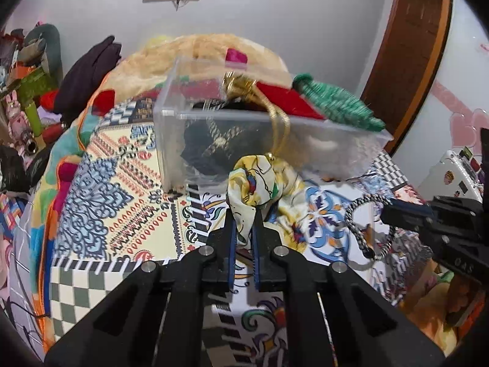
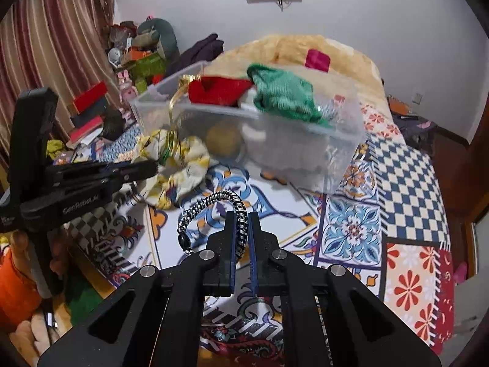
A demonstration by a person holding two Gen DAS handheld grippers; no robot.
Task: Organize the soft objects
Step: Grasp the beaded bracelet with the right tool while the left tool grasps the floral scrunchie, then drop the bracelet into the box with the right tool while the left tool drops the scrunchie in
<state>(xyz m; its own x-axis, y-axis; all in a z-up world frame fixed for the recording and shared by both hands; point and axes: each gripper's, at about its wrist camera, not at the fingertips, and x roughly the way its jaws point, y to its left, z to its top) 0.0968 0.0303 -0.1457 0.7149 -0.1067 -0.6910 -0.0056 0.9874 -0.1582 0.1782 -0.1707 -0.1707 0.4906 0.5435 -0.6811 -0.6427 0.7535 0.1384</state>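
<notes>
My left gripper [image 1: 243, 217] is shut on a yellow and white floral scrunchie [image 1: 259, 180], held just in front of a clear plastic box [image 1: 214, 140]. The scrunchie also shows in the right wrist view [image 2: 177, 165]. My right gripper [image 2: 241, 223] is shut on a black and white braided hair band [image 2: 214, 202], which also shows in the left wrist view [image 1: 363, 223]. The box [image 2: 305, 146] holds a red cloth [image 2: 220, 90], a green knitted piece [image 2: 284, 94], a gold cord [image 1: 278, 122] and dark items.
Everything lies on a bed with a patterned patchwork cover [image 2: 409, 183]. A beige fluffy blanket [image 1: 198, 52] lies behind the box. Clutter of toys and boxes [image 2: 134, 61] stands at the left by a striped curtain [image 2: 61, 30]. A wooden door frame [image 1: 406, 61] is at the right.
</notes>
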